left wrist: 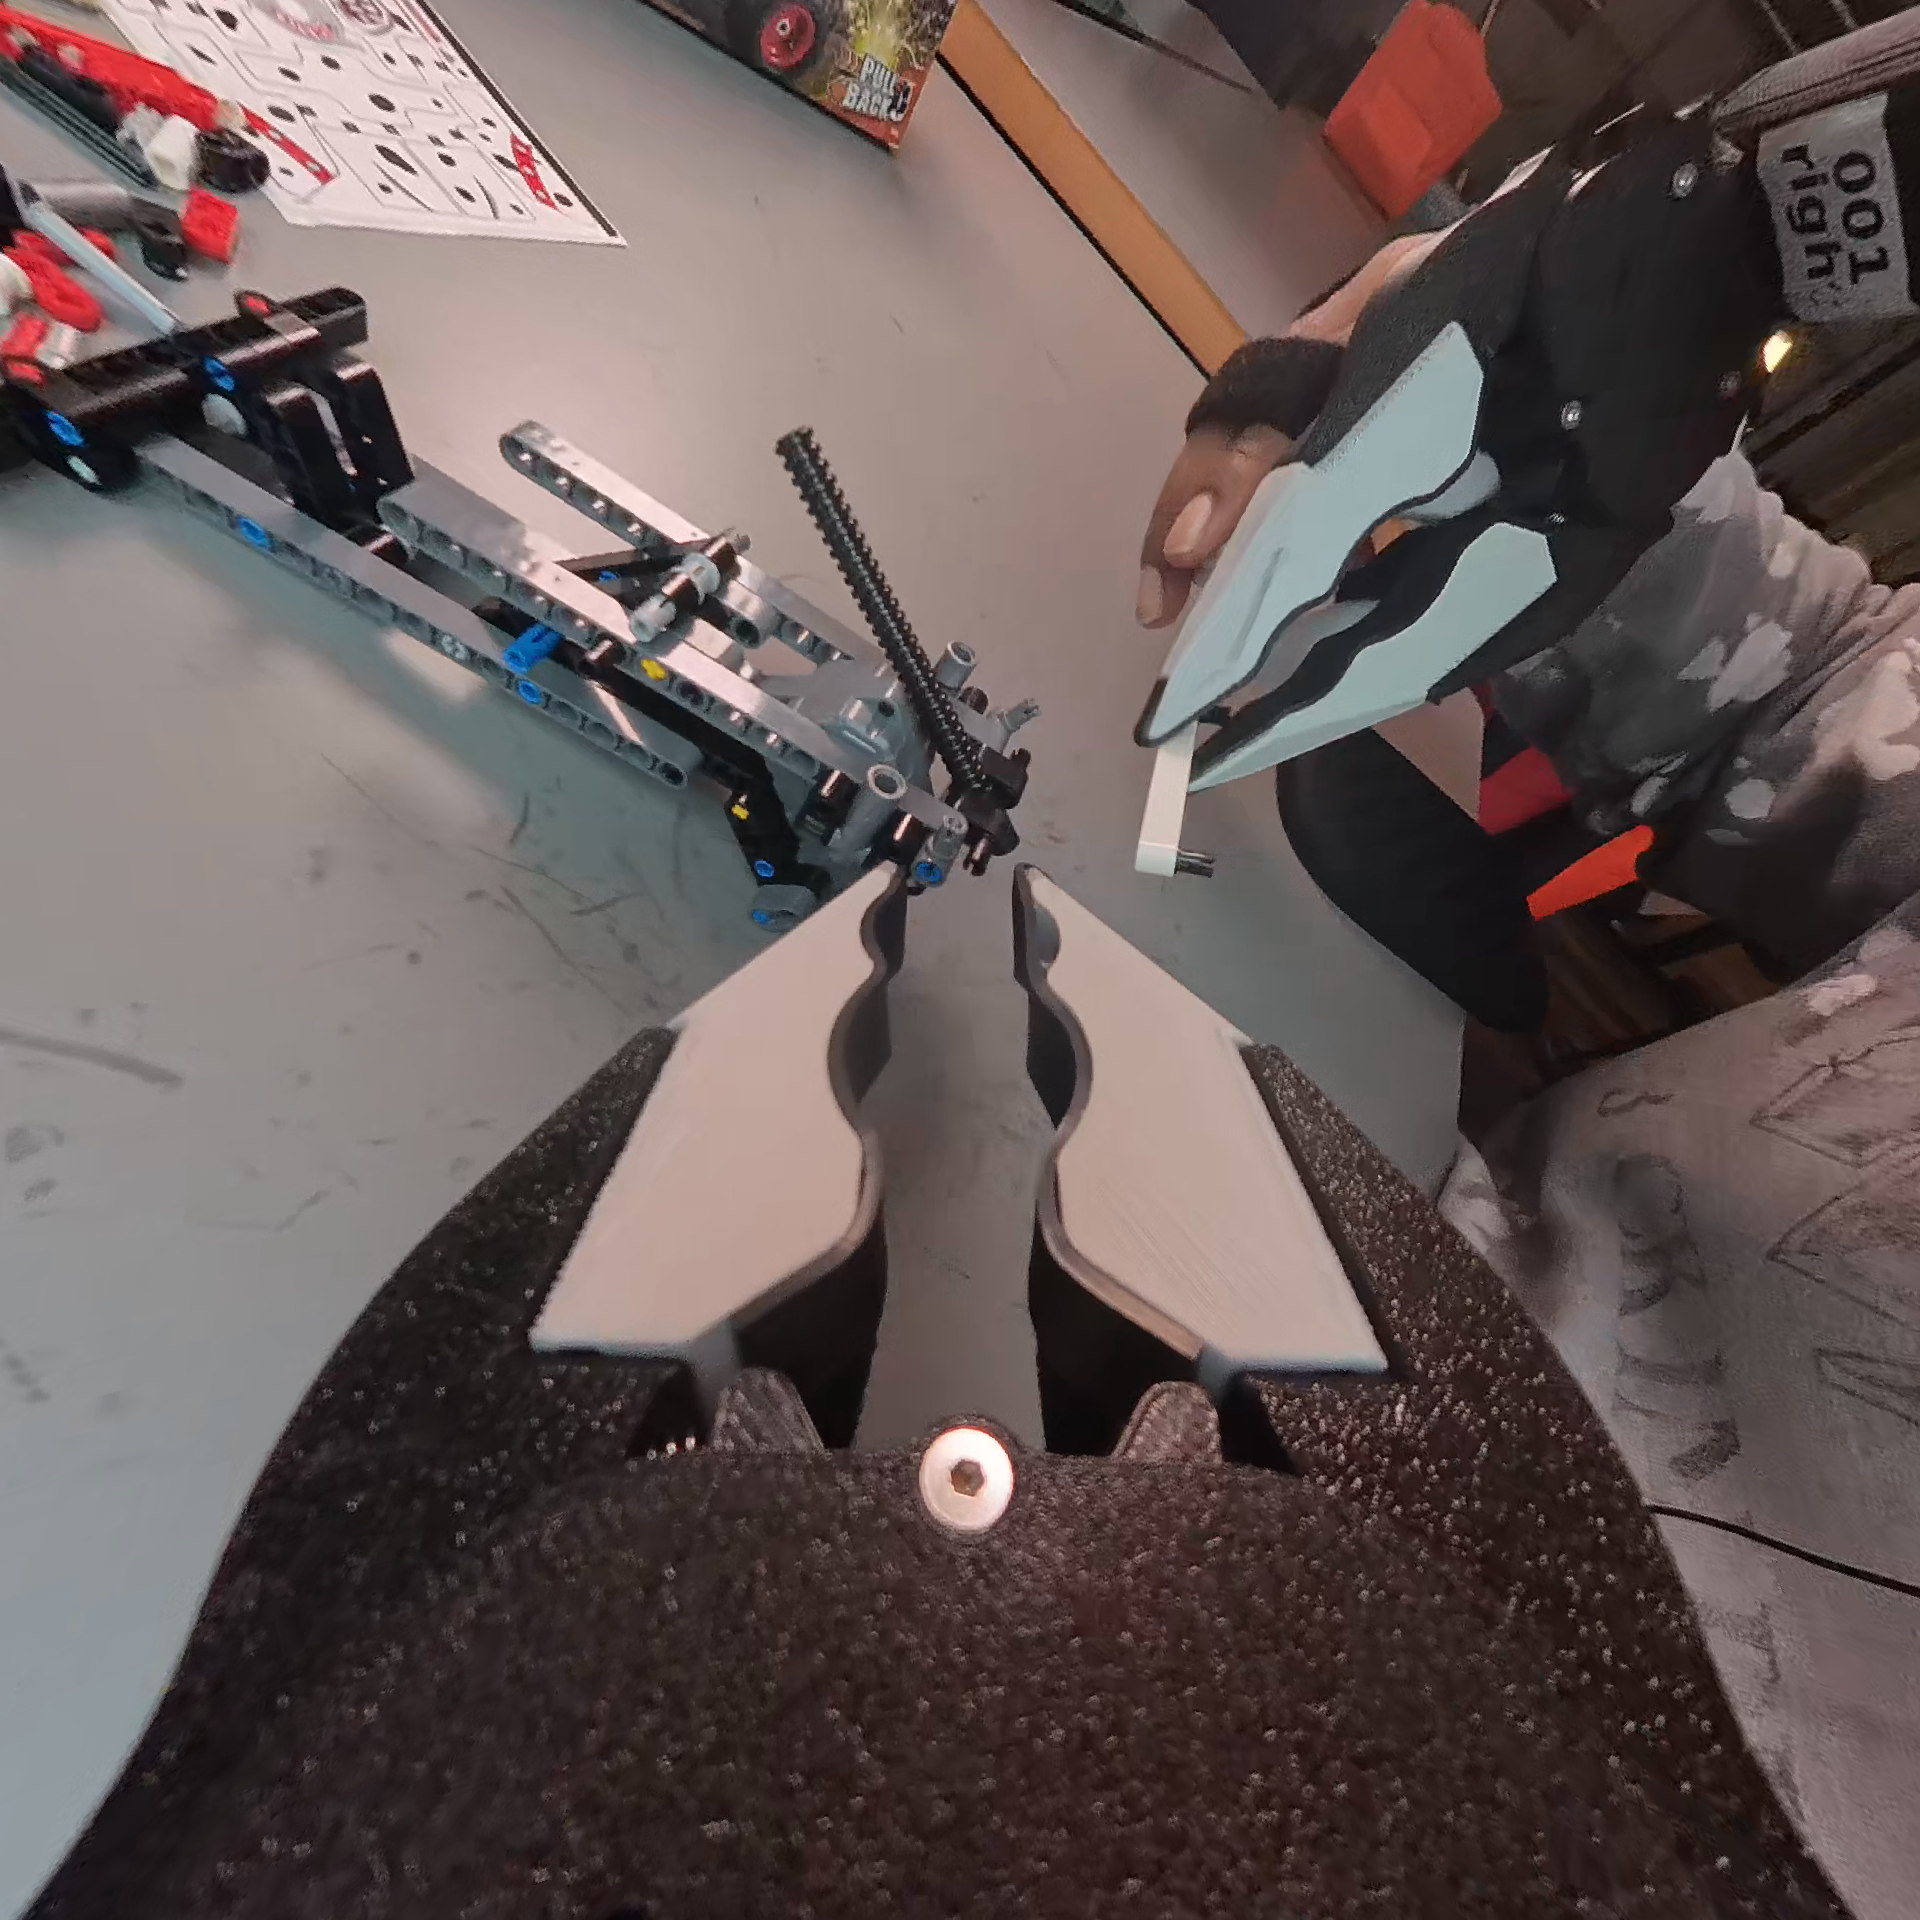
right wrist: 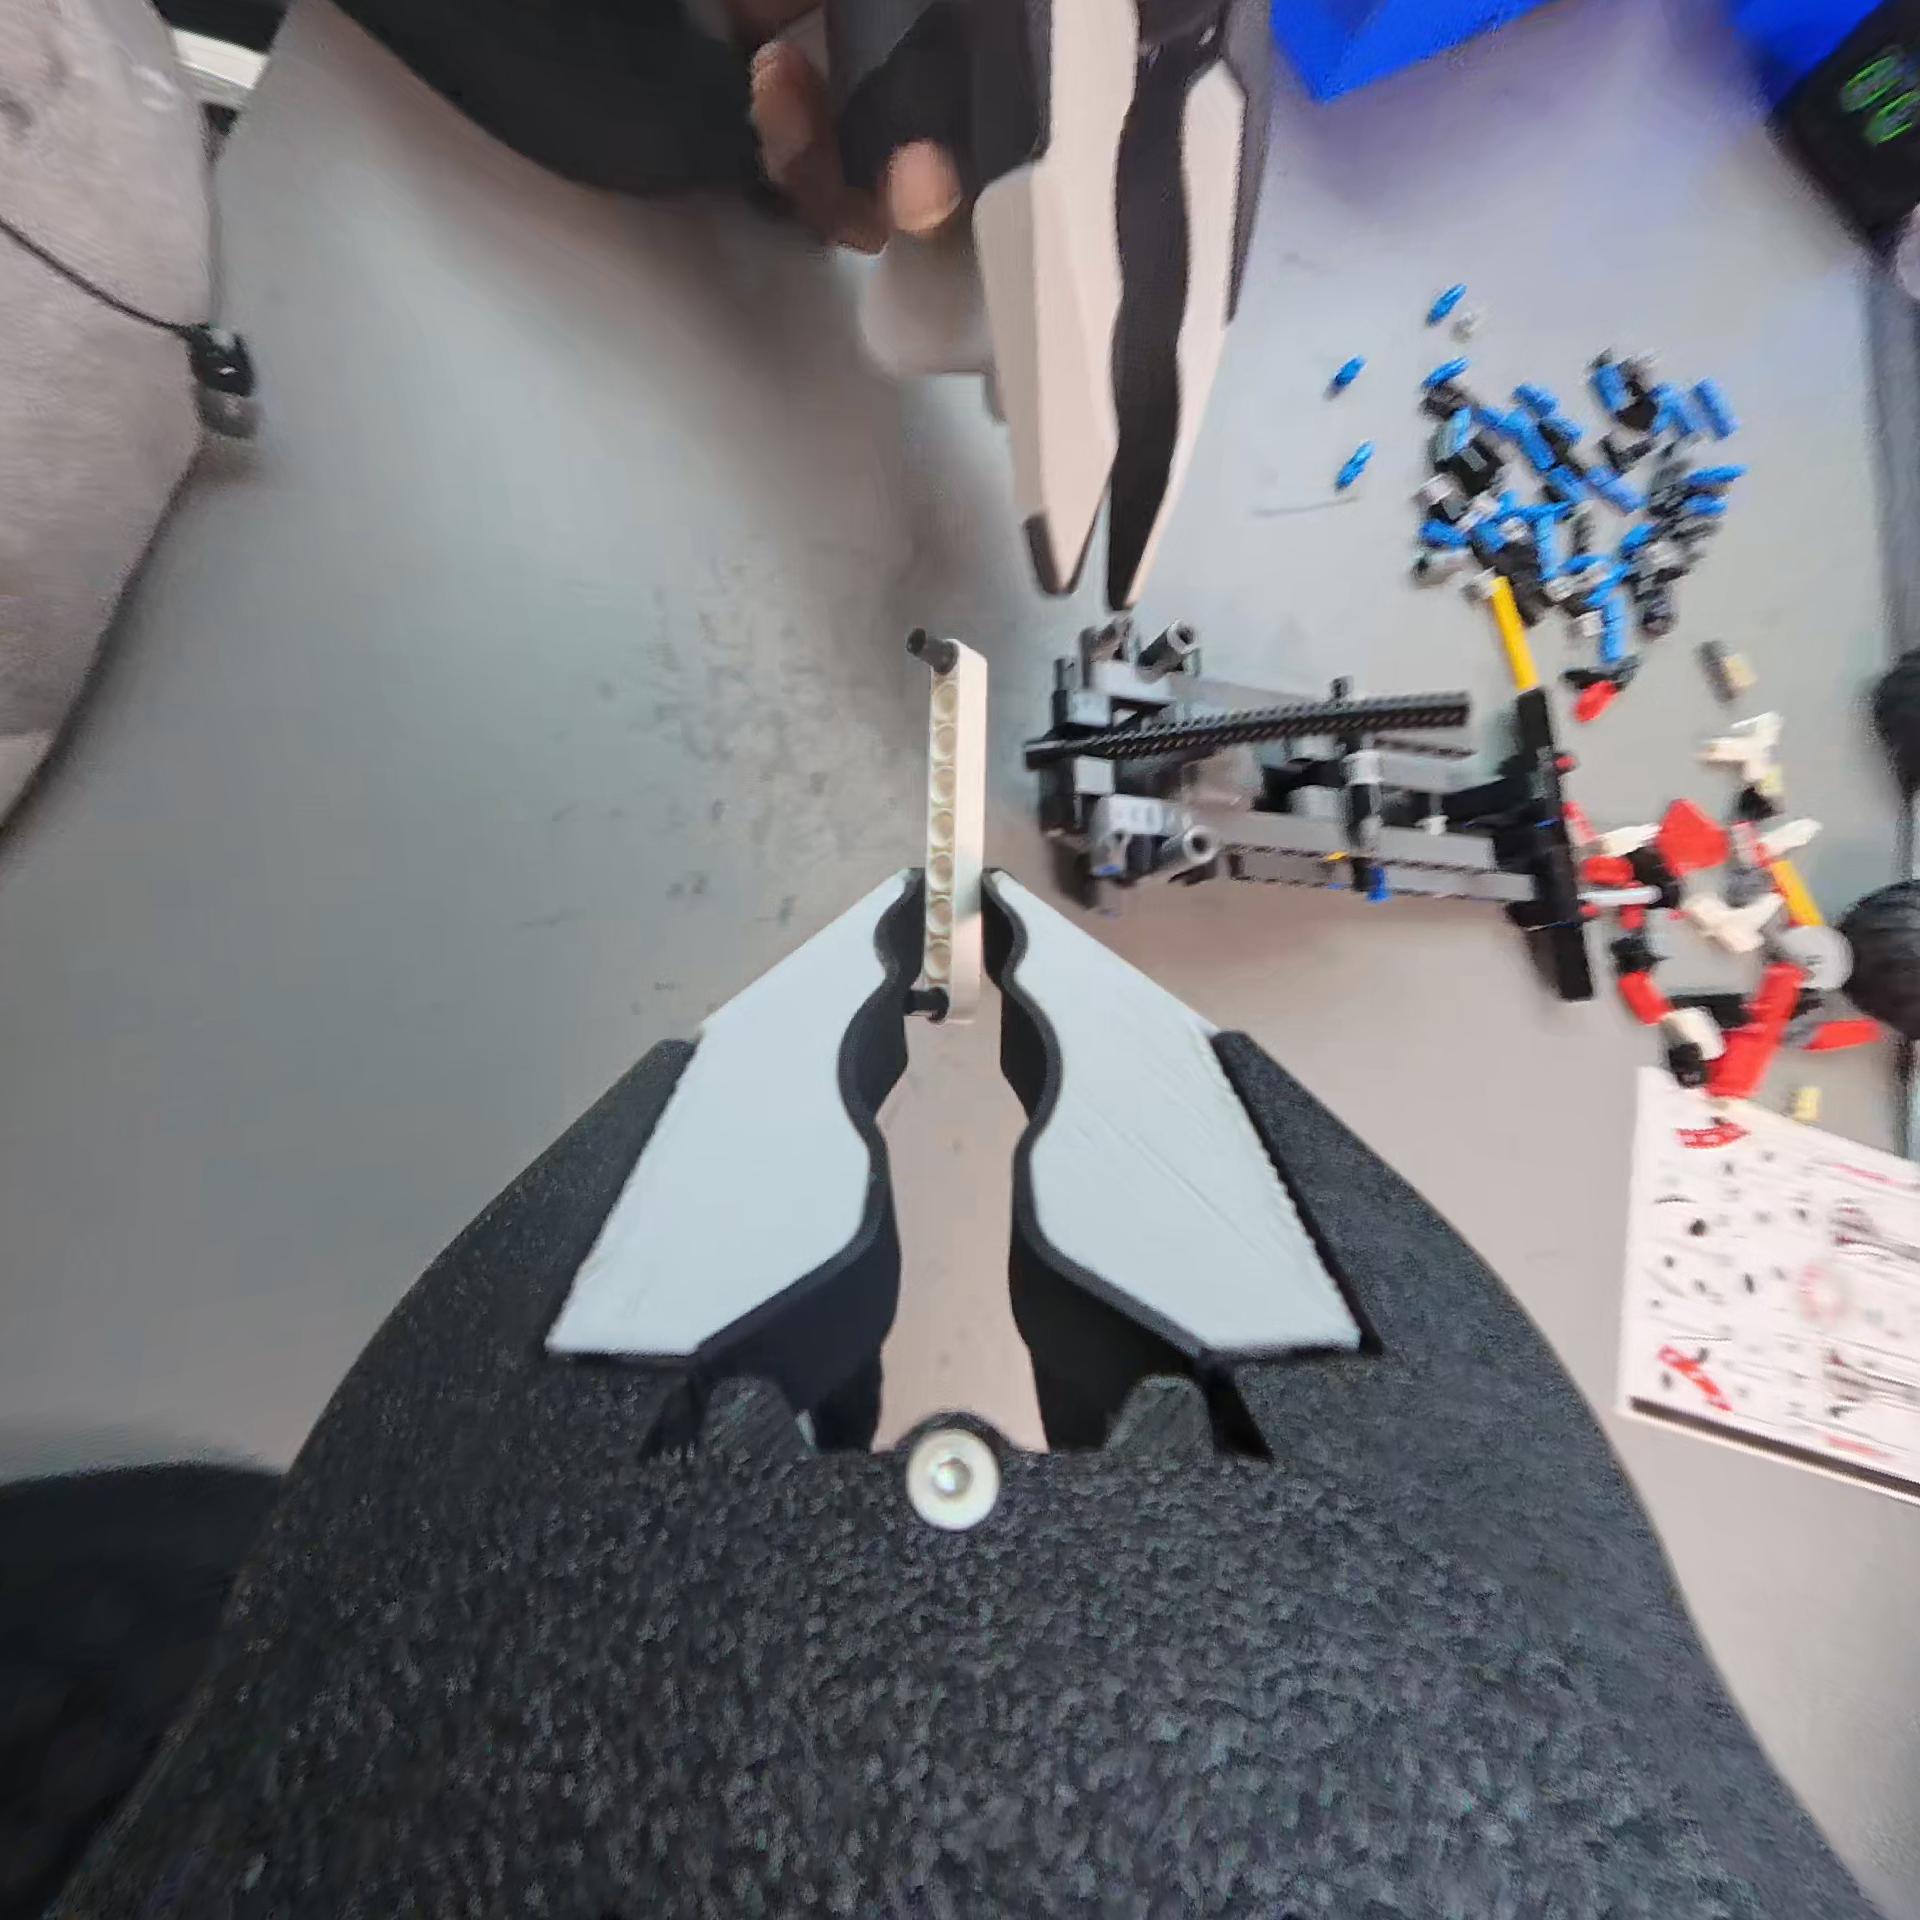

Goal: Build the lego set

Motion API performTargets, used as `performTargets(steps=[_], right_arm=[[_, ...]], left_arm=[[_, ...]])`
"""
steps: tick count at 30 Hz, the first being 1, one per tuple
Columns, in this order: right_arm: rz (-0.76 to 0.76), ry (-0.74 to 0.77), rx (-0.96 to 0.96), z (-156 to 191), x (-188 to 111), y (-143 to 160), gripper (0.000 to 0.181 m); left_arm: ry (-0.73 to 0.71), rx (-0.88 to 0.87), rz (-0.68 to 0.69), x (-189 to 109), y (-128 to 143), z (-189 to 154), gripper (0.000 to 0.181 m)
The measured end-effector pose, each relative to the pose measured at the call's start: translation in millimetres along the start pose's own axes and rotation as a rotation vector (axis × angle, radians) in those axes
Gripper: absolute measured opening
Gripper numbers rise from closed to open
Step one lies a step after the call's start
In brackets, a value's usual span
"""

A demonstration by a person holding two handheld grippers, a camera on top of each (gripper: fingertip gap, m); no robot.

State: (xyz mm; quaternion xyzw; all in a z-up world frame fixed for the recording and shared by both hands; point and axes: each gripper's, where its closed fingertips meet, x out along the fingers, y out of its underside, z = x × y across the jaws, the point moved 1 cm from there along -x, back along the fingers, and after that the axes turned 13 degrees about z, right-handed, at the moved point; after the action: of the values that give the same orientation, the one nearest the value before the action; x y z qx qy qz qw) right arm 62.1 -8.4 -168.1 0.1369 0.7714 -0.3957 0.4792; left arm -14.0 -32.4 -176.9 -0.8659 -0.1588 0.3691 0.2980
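- The right hand-held gripper (right wrist: 951, 883), with smooth pale-grey fingers whose wavy inner edges are lined in black, is clamped on a flat white beam (right wrist: 956, 821) with a row of round holes and a short black pin at each end.
- The beam stands upright, held above the counter (right wrist: 468, 675), just beside the chassis.
- The left hand-held gripper (left wrist: 956, 883) has its fingers apart with nothing between them, tips just beside the near end of the chassis.
- The grey-and-black chassis (left wrist: 582, 623) of long holed beams lies on the matte, scuffed grey counter; a ribbed black axle (left wrist: 883, 613) slants up from it.
- Loose blue and black pins (right wrist: 1579, 488) lie in a heap beyond the chassis.
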Motion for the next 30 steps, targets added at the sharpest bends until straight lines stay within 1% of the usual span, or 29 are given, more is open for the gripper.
performTargets(steps=[2, 3, 6, 9, 11, 15, 18, 21, 23, 26, 28, 30], right_arm=[[0.031, -0.098, 0.036, 13.3, 3.3, 16.7, 0.010], [0.034, -0.122, 0.059, 16.8, 6.7, 22.2, 0.010], [0.038, -0.205, 0.111, 28.1, 18.6, 29.3, 0.010], [0.063, -0.213, 0.098, 28.9, 29.2, 32.4, 0.010], [0.057, -0.236, 0.100, 29.0, 32.4, 31.4, 0.010], [0.003, -0.250, 0.116, 23.5, 32.0, 28.1, 0.022], [-0.077, -0.221, 0.161, 9.2, 23.9, 22.8, 0.030], [-0.148, -0.106, 0.215, -16.9, 16.4, 18.1, 0.031], [-0.197, -0.007, 0.212, -30.6, 12.6, 12.1, 0.029], [-0.238, 0.071, 0.196, -38.2, 12.4, 3.4, 0.023], [-0.270, 0.086, 0.196, -39.8, 11.9, -2.3, 0.018], [-0.269, 0.075, 0.201, -39.4, 14.3, -3.3, 0.017]], left_arm=[[-0.037, 0.024, -0.014, -4.6, -1.3, 4.1, 0.021], [-0.043, 0.032, -0.015, -5.2, -2.0, 4.9, 0.021], [-0.084, 0.040, 0.010, -0.4, -3.0, 11.0, 0.023], [-0.086, 0.021, 0.028, 6.2, -4.8, 13.4, 0.027], [-0.060, -0.004, 0.032, 9.1, -5.5, 12.8, 0.023], [-0.023, -0.066, 0.014, 9.6, -8.3, 15.1, 0.018], [-0.010, -0.096, 0.002, 9.2, -10.3, 17.7, 0.016], [0.009, -0.126, -0.006, 8.5, -11.6, 19.8, 0.015], [0.019, -0.142, -0.011, 7.8, -12.3, 21.0, 0.015], [0.021, -0.147, -0.013, 7.4, -12.9, 22.0, 0.015], [0.023, -0.147, -0.013, 7.3, -12.9, 21.9, 0.015], [0.019, -0.140, -0.012, 7.1, -12.9, 21.7, 0.015]])
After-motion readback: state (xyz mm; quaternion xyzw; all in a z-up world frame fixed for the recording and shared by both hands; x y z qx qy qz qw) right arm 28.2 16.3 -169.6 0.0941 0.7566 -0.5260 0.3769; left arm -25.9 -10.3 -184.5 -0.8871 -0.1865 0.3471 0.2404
